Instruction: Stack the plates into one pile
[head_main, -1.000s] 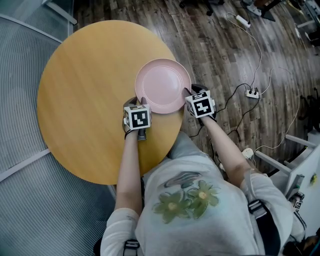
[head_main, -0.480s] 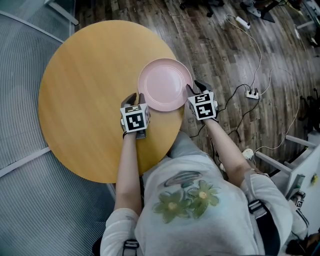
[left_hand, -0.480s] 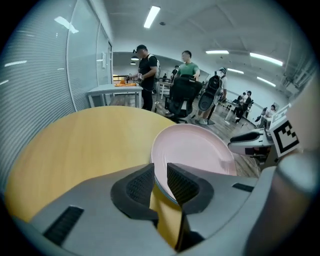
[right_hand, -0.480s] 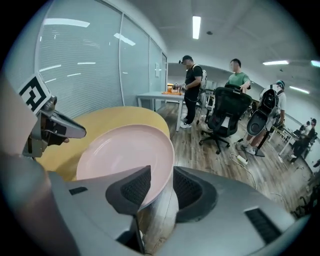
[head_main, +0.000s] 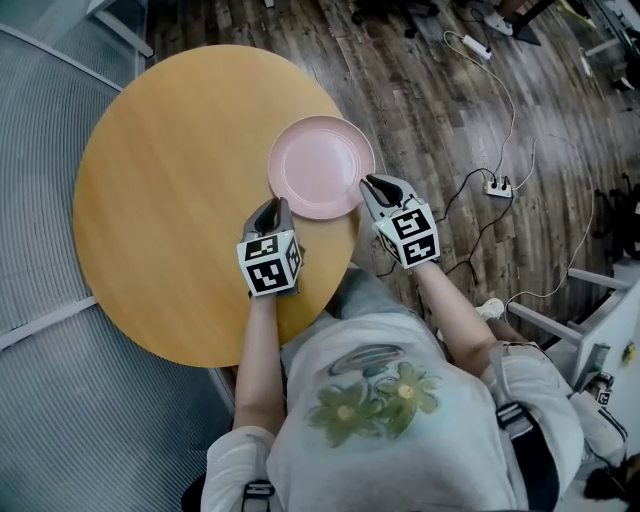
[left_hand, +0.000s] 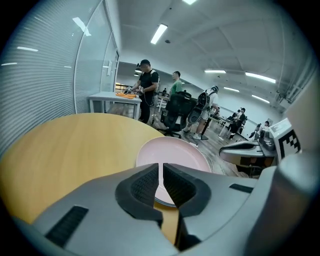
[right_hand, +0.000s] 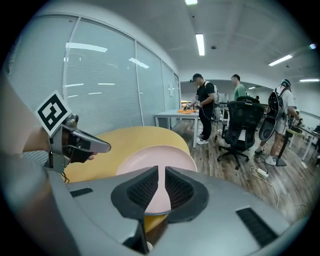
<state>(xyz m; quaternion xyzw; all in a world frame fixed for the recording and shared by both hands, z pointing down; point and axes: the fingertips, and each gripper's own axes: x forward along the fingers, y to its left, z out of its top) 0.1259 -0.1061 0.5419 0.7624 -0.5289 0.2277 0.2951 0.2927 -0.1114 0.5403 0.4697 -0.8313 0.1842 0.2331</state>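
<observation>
The round, honey-coloured wooden tabletop fills the left of the head view, bare out beyond and to the left of the left gripper's jaws. The left gripper, with its black-and-white marker cube, hovers over the near right part of the tabletop, pointing away from the person and downward. Its jaws have just been closing and are now clenched to a thin slit with nothing between the pads. In the left gripper view, only a sliver of plate and tabletop shows through that slit.

The round, pale pink plate lies flat on the tabletop close to its right edge. It sits just ahead of and to the right of the left jaws, and ahead of and to the left of the right jaws, touched by neither. A darker edge runs under its near rim. Whether that is a second plate cannot be told.

The right gripper hangs near the plate's near right rim, over the tabletop's edge, angled toward the plate. Its jaws have likewise just been closing and stand nearly together, empty, with the plate lying beyond their tips.

To the right of the right jaws is dark wooden plank floor, where a white power strip lies with thin cables trailing from it.
</observation>
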